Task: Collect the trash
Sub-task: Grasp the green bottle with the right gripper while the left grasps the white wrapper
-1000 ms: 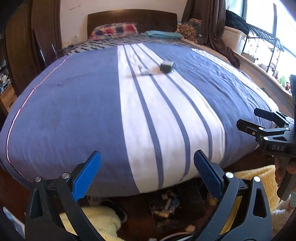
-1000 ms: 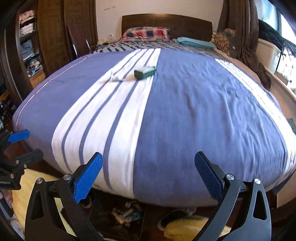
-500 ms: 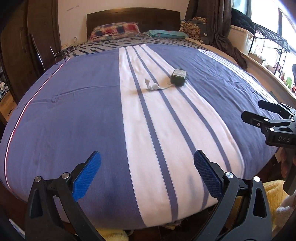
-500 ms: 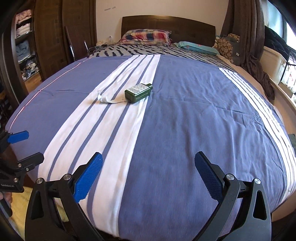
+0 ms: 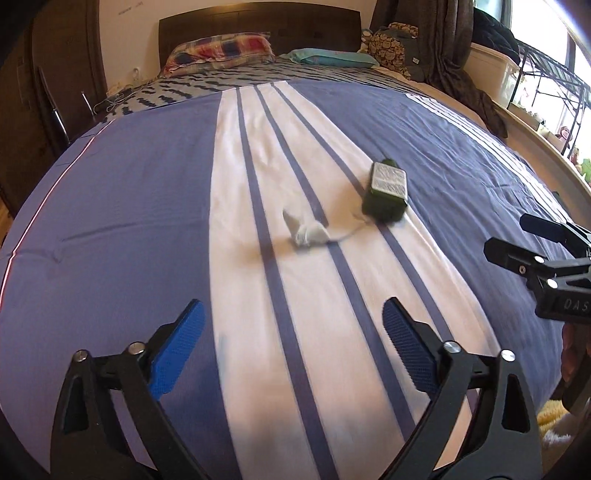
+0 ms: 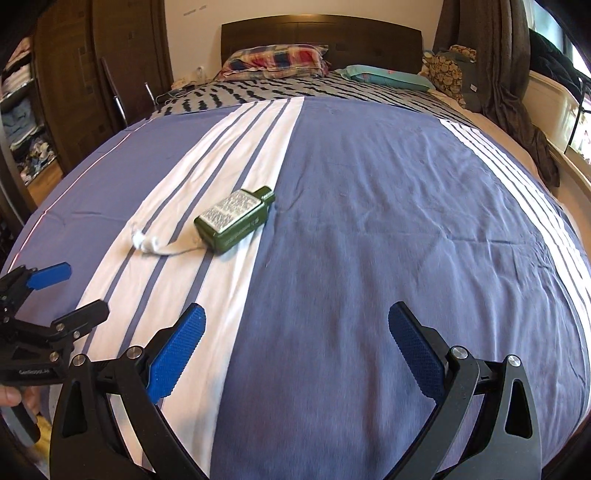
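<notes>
A flat dark green bottle [image 5: 386, 190] with a white label lies on its side on the striped bedspread [image 5: 110, 221]. A crumpled white tissue [image 5: 308, 232] lies just left of it. Both also show in the right wrist view, the bottle [image 6: 234, 219] and the tissue [image 6: 151, 242]. My left gripper [image 5: 291, 345] is open and empty, above the near part of the bed, well short of the tissue. My right gripper [image 6: 295, 343] is open and empty, to the right of the left one and short of the bottle.
Pillows [image 6: 275, 61] and a wooden headboard [image 6: 321, 35] stand at the far end. A dark wardrobe [image 6: 74, 92] is on the left. A curtain [image 6: 506, 74], a white bin and a window ledge are on the right.
Both grippers have risen from the foot of the bed and moved forward over it. The bottle and tissue now look closer. Both stay open.
</notes>
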Motion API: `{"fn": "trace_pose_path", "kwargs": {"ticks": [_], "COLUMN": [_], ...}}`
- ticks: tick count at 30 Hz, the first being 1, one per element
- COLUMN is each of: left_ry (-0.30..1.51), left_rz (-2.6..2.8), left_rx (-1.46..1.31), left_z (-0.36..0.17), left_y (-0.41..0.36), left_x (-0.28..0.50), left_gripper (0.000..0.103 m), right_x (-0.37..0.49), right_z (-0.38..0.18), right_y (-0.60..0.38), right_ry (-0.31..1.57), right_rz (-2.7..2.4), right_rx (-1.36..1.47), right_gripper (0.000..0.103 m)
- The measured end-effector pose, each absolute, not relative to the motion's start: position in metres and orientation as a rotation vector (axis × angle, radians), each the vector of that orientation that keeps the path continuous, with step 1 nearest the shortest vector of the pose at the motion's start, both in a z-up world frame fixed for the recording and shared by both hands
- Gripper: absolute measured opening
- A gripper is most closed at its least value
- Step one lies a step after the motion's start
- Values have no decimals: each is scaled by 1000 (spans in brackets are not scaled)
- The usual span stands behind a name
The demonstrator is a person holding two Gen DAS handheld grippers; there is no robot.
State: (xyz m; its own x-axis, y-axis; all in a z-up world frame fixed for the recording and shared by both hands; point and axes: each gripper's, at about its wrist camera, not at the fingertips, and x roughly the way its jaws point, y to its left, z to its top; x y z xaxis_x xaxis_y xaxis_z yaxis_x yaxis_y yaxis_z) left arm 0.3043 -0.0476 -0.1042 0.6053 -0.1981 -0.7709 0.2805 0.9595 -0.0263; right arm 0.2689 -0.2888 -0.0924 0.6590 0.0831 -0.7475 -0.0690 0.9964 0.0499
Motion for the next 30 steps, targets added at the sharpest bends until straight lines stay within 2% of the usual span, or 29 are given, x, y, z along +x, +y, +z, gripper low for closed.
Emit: {"fn": "trace_pose_path", "kwargs": {"ticks": [2, 10, 14, 16, 30], "left_ry": [885, 905, 927, 921, 872], "left_rz": [-280, -321, -354, -363, -293], "left_rx": [99, 78, 97, 112, 133], "left_z": [-107, -117, -126, -126, -104], "left_y": [-50, -64, -73, -75, -19], "left_x": [318, 364, 372, 371, 363], "left_gripper": [77, 63, 34, 24, 23], "right_x": [280, 311, 321, 326, 362], "right_z": [-93, -100, -101, -101, -109], "right_y": [-288, -287, -284, -280, -230], "right_ry": [844, 854, 853, 852, 884], "right_rz": [86, 89, 90, 95, 114], "right_rx": [15, 17, 20, 22, 13], "right_gripper": [99, 99, 99, 99, 99]}}
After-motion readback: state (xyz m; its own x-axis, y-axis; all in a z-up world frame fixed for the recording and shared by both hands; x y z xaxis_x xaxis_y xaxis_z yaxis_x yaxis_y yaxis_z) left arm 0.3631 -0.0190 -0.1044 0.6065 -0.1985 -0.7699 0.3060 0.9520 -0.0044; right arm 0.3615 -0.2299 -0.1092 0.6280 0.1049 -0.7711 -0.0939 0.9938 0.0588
